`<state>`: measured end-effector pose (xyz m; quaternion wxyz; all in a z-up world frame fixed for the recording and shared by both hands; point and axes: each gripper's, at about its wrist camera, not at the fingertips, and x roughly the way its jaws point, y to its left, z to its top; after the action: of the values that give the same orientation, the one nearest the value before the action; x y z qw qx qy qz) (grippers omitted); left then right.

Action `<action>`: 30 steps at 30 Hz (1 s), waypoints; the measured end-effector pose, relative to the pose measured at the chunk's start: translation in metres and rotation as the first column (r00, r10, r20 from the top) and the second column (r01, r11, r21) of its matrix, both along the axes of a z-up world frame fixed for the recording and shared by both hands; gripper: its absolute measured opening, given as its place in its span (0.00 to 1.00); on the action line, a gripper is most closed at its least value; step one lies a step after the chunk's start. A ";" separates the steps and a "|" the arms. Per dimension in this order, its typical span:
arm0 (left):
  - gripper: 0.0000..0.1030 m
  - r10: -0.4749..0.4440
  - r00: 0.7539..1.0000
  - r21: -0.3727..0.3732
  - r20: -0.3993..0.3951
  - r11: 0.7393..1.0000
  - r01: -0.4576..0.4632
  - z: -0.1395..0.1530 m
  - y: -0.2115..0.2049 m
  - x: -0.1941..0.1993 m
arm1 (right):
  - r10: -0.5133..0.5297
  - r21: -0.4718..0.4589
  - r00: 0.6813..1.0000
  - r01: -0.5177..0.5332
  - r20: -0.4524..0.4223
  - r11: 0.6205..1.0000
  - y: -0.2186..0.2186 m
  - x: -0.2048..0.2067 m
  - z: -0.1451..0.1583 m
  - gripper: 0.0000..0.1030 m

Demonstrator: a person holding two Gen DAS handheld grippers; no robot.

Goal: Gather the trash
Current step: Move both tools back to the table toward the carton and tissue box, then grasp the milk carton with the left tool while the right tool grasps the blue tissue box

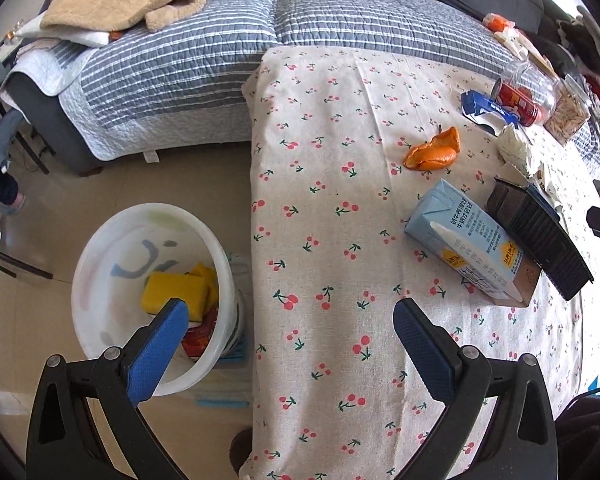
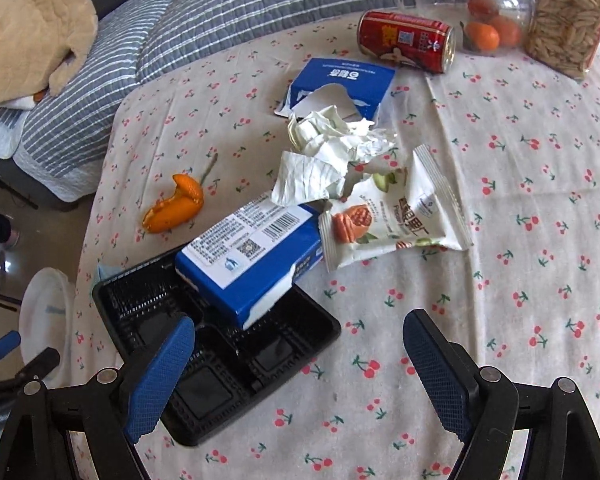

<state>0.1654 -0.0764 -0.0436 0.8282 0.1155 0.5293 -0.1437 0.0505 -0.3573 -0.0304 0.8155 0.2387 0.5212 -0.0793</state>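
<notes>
The right gripper point(image 2: 298, 356) is nearest the trash. Its jaws are wide open and hold nothing. Right in front of them, a bit to the left, lies a black plastic tray point(image 2: 220, 364). A blue carton point(image 2: 248, 264) rests on the tray's far side, and its long side points up and to the right. I think the tray or carton is the easy next pick.

The left gripper point(image 1: 290, 340) is open and empty too. It hangs over the tabletop point(image 1: 320, 184) edge, just beside the white trash bucket point(image 1: 100, 280) on the floor.

An orange peel point(image 2: 176, 208), crumpled tissue point(image 2: 328, 152), a snack wrapper point(image 2: 400, 216) and a red can point(image 2: 404, 40) lie farther off on the cherry cloth. A sofa sits behind.
</notes>
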 end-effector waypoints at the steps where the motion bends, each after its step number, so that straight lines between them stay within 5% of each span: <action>1: 1.00 0.001 1.000 0.002 -0.001 1.000 -0.001 -0.001 -0.001 0.001 | -0.003 0.012 1.000 0.003 -0.005 1.000 0.001 0.007 -0.002 0.86; 12: 1.00 0.002 1.000 0.029 -0.008 1.000 -0.002 -0.009 -0.004 0.013 | -0.043 0.128 0.996 0.052 -0.072 0.990 0.017 0.064 -0.039 0.86; 16: 1.00 0.002 1.000 0.033 -0.017 0.999 -0.001 -0.012 -0.003 0.015 | -0.057 0.125 0.994 0.069 -0.097 0.990 0.013 0.062 -0.046 0.76; 24: 1.00 -0.010 0.999 0.018 -0.041 1.000 0.011 -0.012 -0.014 0.014 | -0.046 0.101 0.998 0.051 -0.051 0.994 -0.008 0.035 -0.024 0.70; 30: 1.00 0.077 0.994 -0.098 -0.077 0.992 -0.084 0.001 -0.028 0.018 | -0.052 0.075 0.999 0.052 -0.001 0.996 -0.022 0.003 0.000 0.70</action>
<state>0.1834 -0.1044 -0.0428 0.8183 0.0465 0.5553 -0.1410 0.0540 -0.3797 -0.0306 0.8038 0.2828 0.5171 -0.0808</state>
